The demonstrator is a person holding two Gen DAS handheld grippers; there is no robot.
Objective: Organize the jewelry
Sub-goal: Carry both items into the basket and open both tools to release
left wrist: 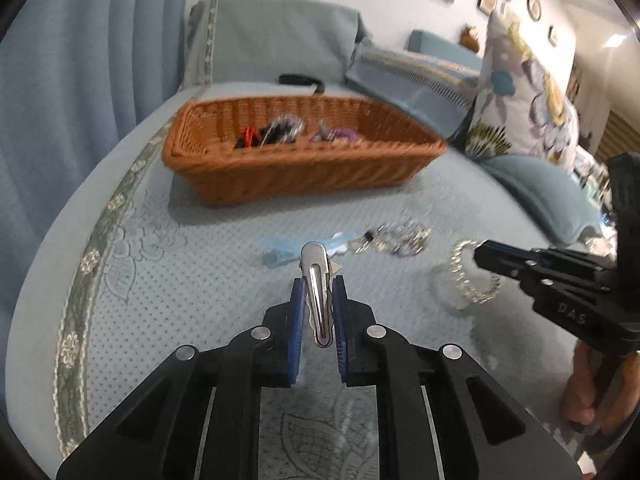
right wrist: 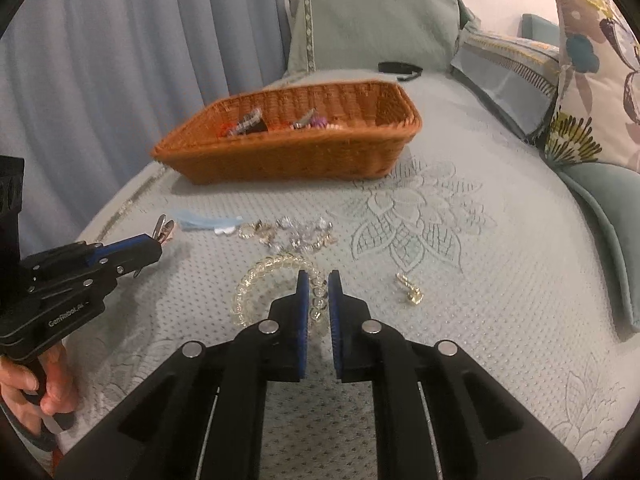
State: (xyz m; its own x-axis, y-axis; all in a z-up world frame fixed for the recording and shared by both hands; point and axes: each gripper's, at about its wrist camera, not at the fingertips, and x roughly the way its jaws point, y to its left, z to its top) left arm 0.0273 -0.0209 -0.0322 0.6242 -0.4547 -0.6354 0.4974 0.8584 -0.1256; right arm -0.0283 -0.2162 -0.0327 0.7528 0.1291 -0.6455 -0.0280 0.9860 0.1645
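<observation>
On bedspread (left wrist: 168, 288): left tongs (left wrist: 319, 284) clamp hair clip (left wrist: 317, 292); right tongs (right wrist: 318, 280) pinch bracelet (right wrist: 256, 276).

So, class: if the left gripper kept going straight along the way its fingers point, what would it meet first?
Probably the pale blue clip lying on the bedspread just past the tip of the silver hair clip that the left gripper holds. The wicker basket lies further on. Depth is hard to judge.

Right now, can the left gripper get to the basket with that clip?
Probably yes. The left gripper is shut on the silver hair clip, and the bedspread between it and the wicker basket looks bare. The right gripper sits off to the side at the bead bracelet.
</observation>
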